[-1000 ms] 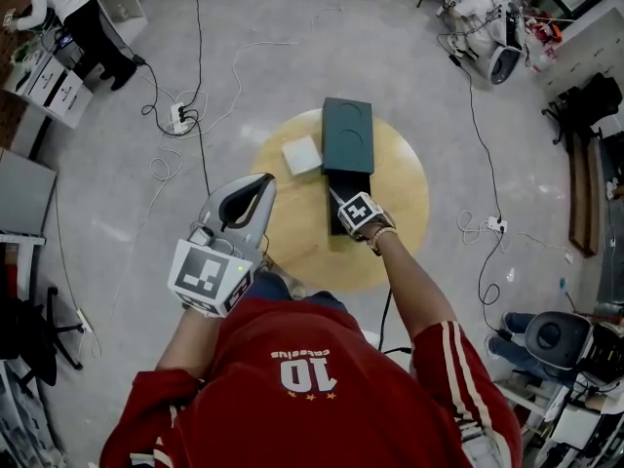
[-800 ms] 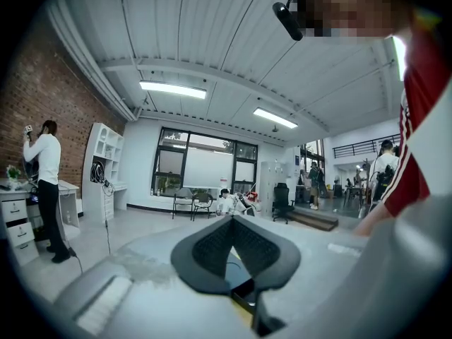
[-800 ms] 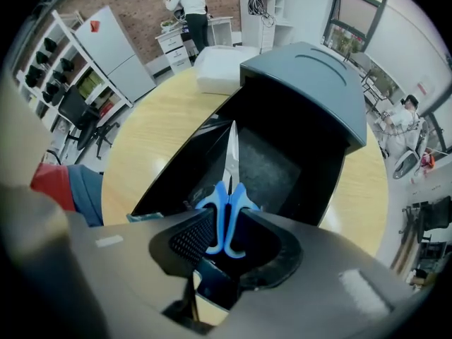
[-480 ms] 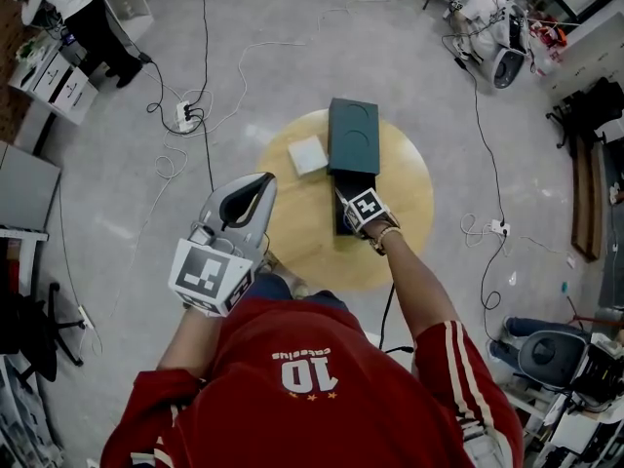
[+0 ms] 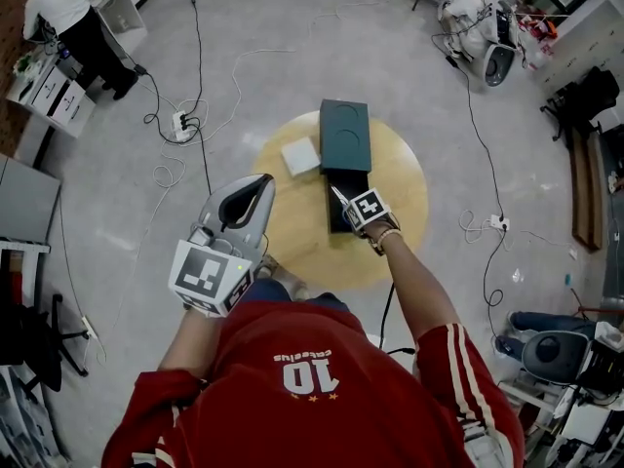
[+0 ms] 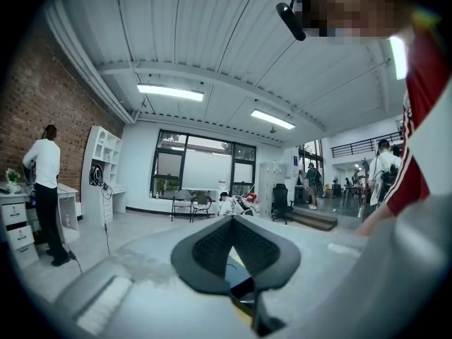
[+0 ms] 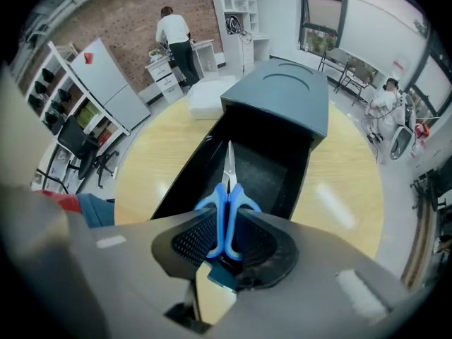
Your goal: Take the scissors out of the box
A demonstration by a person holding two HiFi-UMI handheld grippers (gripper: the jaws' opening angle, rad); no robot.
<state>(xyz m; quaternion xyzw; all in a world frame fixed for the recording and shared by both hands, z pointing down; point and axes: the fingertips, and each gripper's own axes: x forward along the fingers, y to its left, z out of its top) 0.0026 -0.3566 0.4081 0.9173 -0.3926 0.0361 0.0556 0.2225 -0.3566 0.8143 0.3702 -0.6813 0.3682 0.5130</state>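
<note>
Blue-handled scissors (image 7: 227, 189) lie in the open black tray of the box (image 7: 268, 168), blades pointing toward its dark green sleeve (image 7: 282, 94). My right gripper (image 7: 229, 217) points steeply down into the tray. Its jaws are closing, with the scissors' handles between the pads and pressed by them. From the head view the right gripper (image 5: 349, 206) sits over the tray's near end of the box (image 5: 346, 139). My left gripper (image 5: 261, 185) hangs raised, left of the table, shut and holding nothing; it also shows as the left gripper (image 6: 229, 224) pointing level across the room.
The box stands on a round wooden table (image 5: 400, 213), with a white square pad (image 5: 300, 155) left of it. Cables and a power strip (image 5: 181, 120) lie on the floor. People work at desks at the far left (image 5: 73, 18) and far right (image 5: 473, 8).
The right gripper's marker cube has rolled slightly over the tray's near end. The left gripper has kept still.
</note>
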